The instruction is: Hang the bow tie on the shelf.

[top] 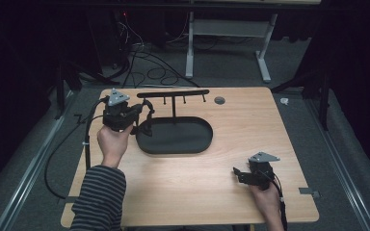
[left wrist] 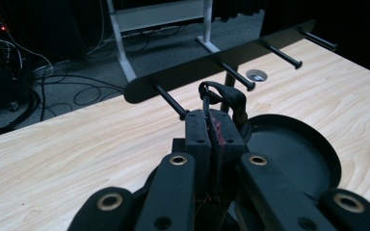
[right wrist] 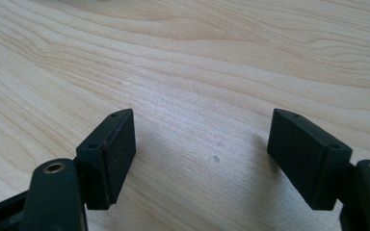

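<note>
— Dark room, cables on the floor behind, and a pale wooden bench (top: 197, 192) carrying the work. Where does the left gripper (left wrist: 216, 126) stand?

— Its jaws are pressed together on a thin black loop (left wrist: 226, 98), something like a strap or cord; what it is exactly cannot be told. The loop stands up above the jaw tips, just beside the tip of the nearest peg (left wrist: 171, 101).

— So the relation that matters?

— Loop against peg. The rack's bar (left wrist: 221, 60) runs crosswise in front of the gripper, and its pegs point back toward it, so each peg's long axis lies roughly along the gripper's own line. The loop would have to slide over a peg end-on, judging by that.

— And the other hand?

— The right gripper (right wrist: 202, 159) rests low near the bench's front edge, well apart from the rack, jaws spread with bare wood between them. The left is plainly the nearer.

— Counts?

— One loop, one rack, four pegs, one oval black tray (top: 176, 137) under the bar, one round grommet (top: 219, 100) in the bench, two grippers.
</note>
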Tool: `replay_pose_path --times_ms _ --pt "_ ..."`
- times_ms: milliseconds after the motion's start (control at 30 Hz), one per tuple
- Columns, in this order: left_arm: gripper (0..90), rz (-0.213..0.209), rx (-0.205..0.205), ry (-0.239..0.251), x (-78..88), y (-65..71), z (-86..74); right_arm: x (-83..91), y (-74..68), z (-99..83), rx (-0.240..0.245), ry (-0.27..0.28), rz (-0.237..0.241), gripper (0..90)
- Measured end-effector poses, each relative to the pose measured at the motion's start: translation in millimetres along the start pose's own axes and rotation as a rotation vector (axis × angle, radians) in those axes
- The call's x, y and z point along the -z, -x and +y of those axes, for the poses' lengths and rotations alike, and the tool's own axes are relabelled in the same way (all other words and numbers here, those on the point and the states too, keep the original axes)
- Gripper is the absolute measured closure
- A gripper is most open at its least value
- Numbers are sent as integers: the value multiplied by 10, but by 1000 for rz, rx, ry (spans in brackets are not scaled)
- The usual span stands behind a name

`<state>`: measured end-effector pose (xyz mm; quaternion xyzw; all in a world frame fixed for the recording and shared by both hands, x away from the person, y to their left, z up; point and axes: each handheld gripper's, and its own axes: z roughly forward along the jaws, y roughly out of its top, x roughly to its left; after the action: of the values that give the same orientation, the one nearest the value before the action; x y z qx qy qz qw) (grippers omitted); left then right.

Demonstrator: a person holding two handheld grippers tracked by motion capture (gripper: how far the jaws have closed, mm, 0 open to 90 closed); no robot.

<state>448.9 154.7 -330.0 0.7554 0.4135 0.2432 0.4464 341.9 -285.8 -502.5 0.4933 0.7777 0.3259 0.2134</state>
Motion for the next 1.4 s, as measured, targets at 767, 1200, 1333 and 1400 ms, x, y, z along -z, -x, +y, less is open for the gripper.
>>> replay_pose_path --times_ms 767,1200,1333,1400 --pt "874 59 33 -8 -192 -147 32 0 0 0 1 0 1 265" --pt "873 90 30 -27 -292 -167 8 -1 0 -1 1 1 1 265" --pt "870 93 34 -27 -313 -174 4 0 0 0 1 0 1 265" --pt "869 90 33 -35 -330 -174 -3 0 0 0 1 0 1 265"
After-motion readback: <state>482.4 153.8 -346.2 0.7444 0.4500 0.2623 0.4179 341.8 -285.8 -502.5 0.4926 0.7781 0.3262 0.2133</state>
